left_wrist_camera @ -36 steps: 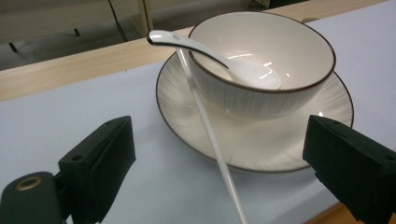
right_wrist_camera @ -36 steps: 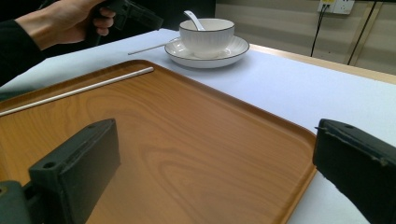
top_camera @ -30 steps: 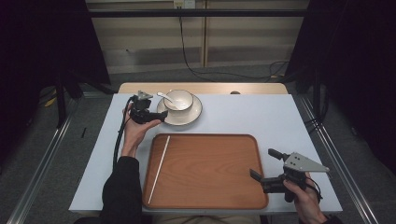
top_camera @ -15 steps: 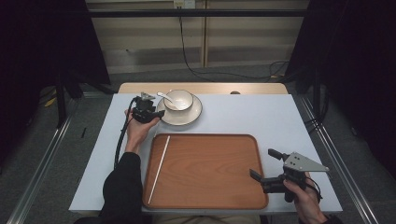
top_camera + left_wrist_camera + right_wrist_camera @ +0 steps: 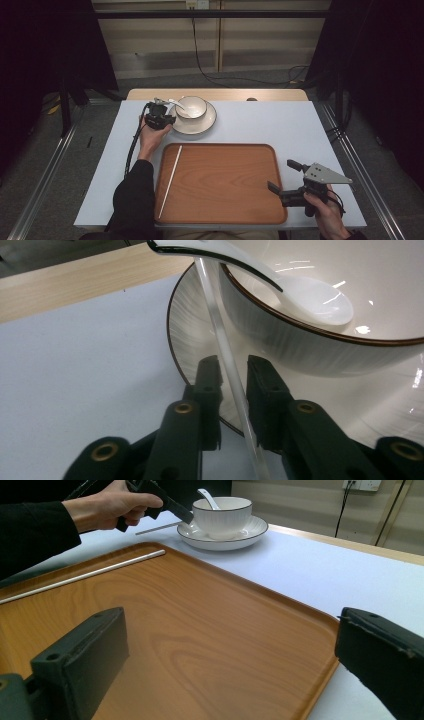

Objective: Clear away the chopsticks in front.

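— As far as I could tell from where I stood, the left gripper [image 5: 232, 390] was after the white chopstick [image 5: 223, 347] that lay propped on the rim of the plate [image 5: 187, 330], beside the bowl [image 5: 320, 347] with the spoon [image 5: 300, 300] in it.

— Did it have hold of it?

— Nearly. Its fingers [image 5: 207, 382] had just been closing, with the stick between them, but a sliver of gap showed on each side, so I'd call it not quite pinched.

— And the other hand?

— The right gripper [image 5: 285, 179] hung at the near right corner of the tray [image 5: 225, 210], fingers [image 5: 82, 652] spread wide, holding nothing.

— So which step was it?

— The pick-up, I judged. A second chopstick [image 5: 170, 181] already lay along the tray's left side. The next move called for finishing the squeeze, then lifting the stick clear of the plate without nudging the bowl, and carrying it across the bench [image 5: 280, 125] to its mate.
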A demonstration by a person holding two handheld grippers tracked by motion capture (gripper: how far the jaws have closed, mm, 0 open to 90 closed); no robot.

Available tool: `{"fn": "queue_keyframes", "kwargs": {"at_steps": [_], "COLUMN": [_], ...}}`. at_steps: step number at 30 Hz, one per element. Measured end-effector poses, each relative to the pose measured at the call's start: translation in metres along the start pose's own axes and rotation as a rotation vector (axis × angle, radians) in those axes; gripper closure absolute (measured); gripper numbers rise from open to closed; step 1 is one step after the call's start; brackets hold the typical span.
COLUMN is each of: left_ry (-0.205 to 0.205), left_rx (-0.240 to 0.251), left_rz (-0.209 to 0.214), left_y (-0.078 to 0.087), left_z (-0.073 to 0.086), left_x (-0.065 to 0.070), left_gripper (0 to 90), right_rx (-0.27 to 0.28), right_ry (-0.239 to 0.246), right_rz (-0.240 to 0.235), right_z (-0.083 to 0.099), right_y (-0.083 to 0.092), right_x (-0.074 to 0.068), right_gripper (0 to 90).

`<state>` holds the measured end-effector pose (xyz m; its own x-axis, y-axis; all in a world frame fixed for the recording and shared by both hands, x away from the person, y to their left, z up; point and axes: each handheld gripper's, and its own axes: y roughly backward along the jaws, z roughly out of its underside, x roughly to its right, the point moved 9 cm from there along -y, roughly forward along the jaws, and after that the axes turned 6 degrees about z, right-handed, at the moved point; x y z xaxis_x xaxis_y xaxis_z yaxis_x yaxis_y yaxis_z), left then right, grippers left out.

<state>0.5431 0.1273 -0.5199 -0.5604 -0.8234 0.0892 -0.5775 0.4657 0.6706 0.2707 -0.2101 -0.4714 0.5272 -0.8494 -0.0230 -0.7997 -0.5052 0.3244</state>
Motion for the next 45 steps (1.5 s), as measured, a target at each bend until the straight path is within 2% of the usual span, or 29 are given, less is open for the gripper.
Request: {"fn": "queue_keyframes", "kwargs": {"at_steps": [1,5,11,13,14,16,17,18,20,22,24,25,27,28,31,32,34,45], "left_ry": [0.015,0.028,0.019,0.037,0.035,0.042,0.030,0.040,0.059,0.051,0.057,0.048,0.041,0.069,0.073,0.064,0.077,0.089], "left_rx": [0.010,0.006,-0.023,-0.023,-0.024,-0.032,-0.045,-0.045,-0.023,-0.038,-0.037,-0.052,-0.060,-0.041,-0.045,-0.065,-0.059,-0.058], "left_rz": [0.003,-0.001,0.006,0.017,0.003,0.007,-0.005,0.002,-0.001,0.003,0.002,-0.001,-0.004,-0.004,-0.004,0.002,0.002,0.012], "left_y": [-0.001,-0.003,-0.003,-0.005,-0.006,-0.008,-0.008,-0.008,-0.011,-0.012,-0.013,-0.013,-0.014,-0.016,-0.019,-0.019,-0.021,-0.021], "left_z": [-0.001,-0.003,-0.003,-0.005,-0.005,-0.007,-0.007,-0.007,-0.009,-0.008,-0.009,-0.009,-0.010,-0.011,-0.011,-0.010,-0.010,-0.010], "left_x": [-0.001,-0.003,-0.008,-0.008,-0.009,-0.009,-0.011,-0.011,-0.010,-0.012,-0.012,-0.013,-0.012,-0.011,-0.011,-0.011,-0.011,-0.008], "left_gripper": [80.1,80.9,83.3,83.3,83.5,83.6,83.9,84.3,84.6,84.5,84.5,84.5,84.5,84.5,84.5,84.4,84.3,85.4], "right_rx": [-0.001,-0.002,-0.003,-0.005,-0.006,0.000,-0.001,-0.003,-0.001,-0.002,-0.006,-0.004,0.006,0.012,0.010,0.007,0.006,0.007], "right_ry": [0.001,0.000,-0.003,-0.005,-0.003,-0.004,-0.007,-0.007,-0.007,0.001,0.002,0.008,0.004,0.002,0.000,0.002,0.004,-0.001], "right_rz": [-0.001,-0.001,0.006,0.005,0.004,0.002,0.003,0.004,0.003,0.000,-0.006,-0.007,0.007,0.016,0.011,0.008,0.002,0.008], "right_z": [0.000,0.000,0.001,0.001,0.001,0.000,0.000,0.000,0.000,0.001,0.001,0.001,-0.001,-0.002,-0.001,-0.001,-0.001,-0.001], "right_y": [0.000,0.000,0.000,0.000,0.000,0.000,0.000,0.001,0.000,0.000,0.001,0.000,0.001,0.002,0.002,0.001,0.001,0.001], "right_x": [0.000,0.000,0.002,0.001,0.001,0.001,0.001,0.001,0.001,0.000,-0.001,-0.001,0.001,0.002,0.002,0.001,0.000,0.001], "right_gripper": [0.4,0.4,0.4,0.4,0.4,0.4,0.4,0.4,0.4,0.4,0.4,0.4,0.5,0.5,0.5,0.5,0.5,0.4]}}
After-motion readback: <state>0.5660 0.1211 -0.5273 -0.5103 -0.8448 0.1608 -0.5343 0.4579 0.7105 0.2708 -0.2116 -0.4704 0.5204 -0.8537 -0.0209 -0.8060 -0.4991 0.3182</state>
